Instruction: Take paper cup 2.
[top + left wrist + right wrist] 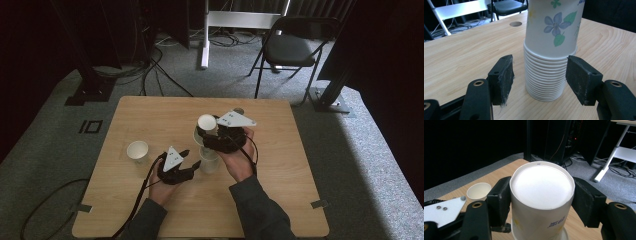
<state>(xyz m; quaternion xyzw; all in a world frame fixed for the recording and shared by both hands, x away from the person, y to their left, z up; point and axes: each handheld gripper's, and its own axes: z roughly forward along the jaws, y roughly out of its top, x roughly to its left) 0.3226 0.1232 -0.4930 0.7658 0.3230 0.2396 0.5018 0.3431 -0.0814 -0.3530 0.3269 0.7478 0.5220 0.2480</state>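
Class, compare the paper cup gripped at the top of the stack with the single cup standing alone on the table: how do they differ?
The gripped cup is upside down, base up; the lone cup stands upright, mouth open. The gripped cup sits on the stack between the right gripper pads; the lone cup stands apart, untouched. The gripped cup shows flower prints; the lone cup looks plain here. Both are white paper cups.

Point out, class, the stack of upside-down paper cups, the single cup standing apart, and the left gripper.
stack of paper cups [545, 80]: left gripper view, ribbed rims near its base.
single cup [137, 149]: high view, open mouth.
left gripper [192, 159]: high view, between its fingertips.
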